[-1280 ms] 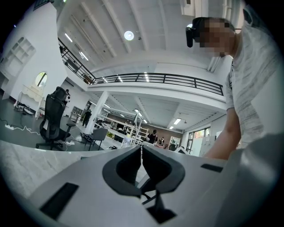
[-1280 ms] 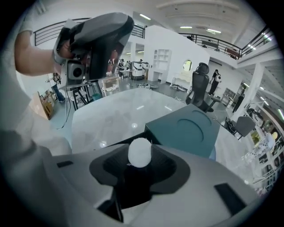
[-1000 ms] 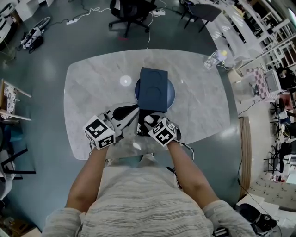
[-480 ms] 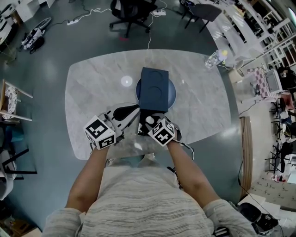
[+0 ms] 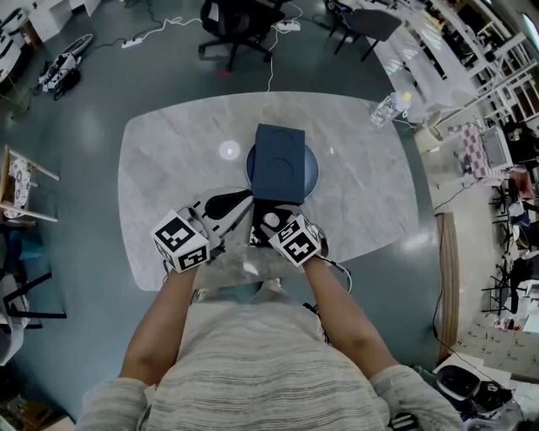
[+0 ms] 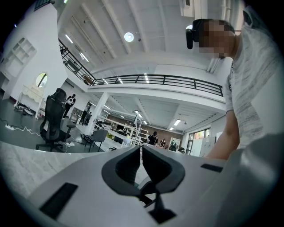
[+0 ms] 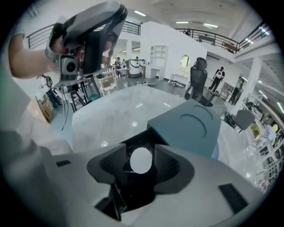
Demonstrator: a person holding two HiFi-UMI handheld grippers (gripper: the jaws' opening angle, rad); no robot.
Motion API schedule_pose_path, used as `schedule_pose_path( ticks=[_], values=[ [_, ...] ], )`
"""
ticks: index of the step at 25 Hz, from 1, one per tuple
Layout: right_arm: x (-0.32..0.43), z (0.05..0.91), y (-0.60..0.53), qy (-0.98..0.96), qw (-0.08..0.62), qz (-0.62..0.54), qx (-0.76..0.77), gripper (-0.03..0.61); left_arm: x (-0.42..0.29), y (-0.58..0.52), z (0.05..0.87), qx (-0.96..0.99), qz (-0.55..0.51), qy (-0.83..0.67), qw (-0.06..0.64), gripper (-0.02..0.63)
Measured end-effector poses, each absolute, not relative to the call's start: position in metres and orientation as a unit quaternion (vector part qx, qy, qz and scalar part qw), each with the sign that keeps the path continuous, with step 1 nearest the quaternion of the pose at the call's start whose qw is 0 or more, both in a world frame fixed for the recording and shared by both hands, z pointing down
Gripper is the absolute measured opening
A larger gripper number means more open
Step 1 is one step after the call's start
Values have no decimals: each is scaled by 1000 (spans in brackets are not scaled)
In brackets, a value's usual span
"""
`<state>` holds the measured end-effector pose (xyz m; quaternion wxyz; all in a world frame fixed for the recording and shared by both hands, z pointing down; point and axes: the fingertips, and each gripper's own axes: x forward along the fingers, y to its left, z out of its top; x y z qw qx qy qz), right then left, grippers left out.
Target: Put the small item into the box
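A dark blue box stands on the marble table [image 5: 168, 151], its lid [image 5: 280, 160] tipped up behind the open dark tray [image 5: 263, 206]. In the right gripper view the lid [image 7: 191, 126] rises just beyond the jaws. My right gripper [image 5: 268, 220] [image 7: 141, 153] points down over the tray. Its jaws have just been opening, and the small white round item [image 7: 141, 160] [image 5: 270, 218] sits between them with a thin gap on each side. My left gripper [image 5: 240, 200] [image 6: 141, 153] lies level beside the box on its left, shut on nothing.
A blue round disc [image 5: 312, 172] shows under the box lid. A clear plastic bottle [image 5: 389, 107] lies at the table's far right edge. A black office chair [image 5: 240, 21] stands beyond the table. The person's arm [image 6: 230, 128] is close on the right.
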<state>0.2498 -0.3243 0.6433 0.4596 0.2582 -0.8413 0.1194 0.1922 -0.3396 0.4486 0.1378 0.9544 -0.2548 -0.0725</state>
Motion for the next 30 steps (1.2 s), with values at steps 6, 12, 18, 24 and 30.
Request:
schedule_pose_path(
  ticks=[6, 12, 18, 24, 30],
  values=[
    [244, 612, -326, -858, 416, 108, 283, 216, 196, -339, 445, 955, -72, -252, 136, 21],
    [241, 569, -332, -877, 349, 97, 315, 215, 201, -336, 440, 959, -65, -243, 127, 21],
    [243, 514, -335, -894, 279, 73, 343, 187, 200, -333, 431, 961, -71, -239, 120, 21],
    [247, 459, -332, -903, 217, 36, 368, 108, 197, -334, 412, 960, -81, -243, 113, 21],
    [257, 418, -327, -906, 164, 9, 390, 54, 202, -328, 388, 963, -99, -229, 101, 21]
  ],
)
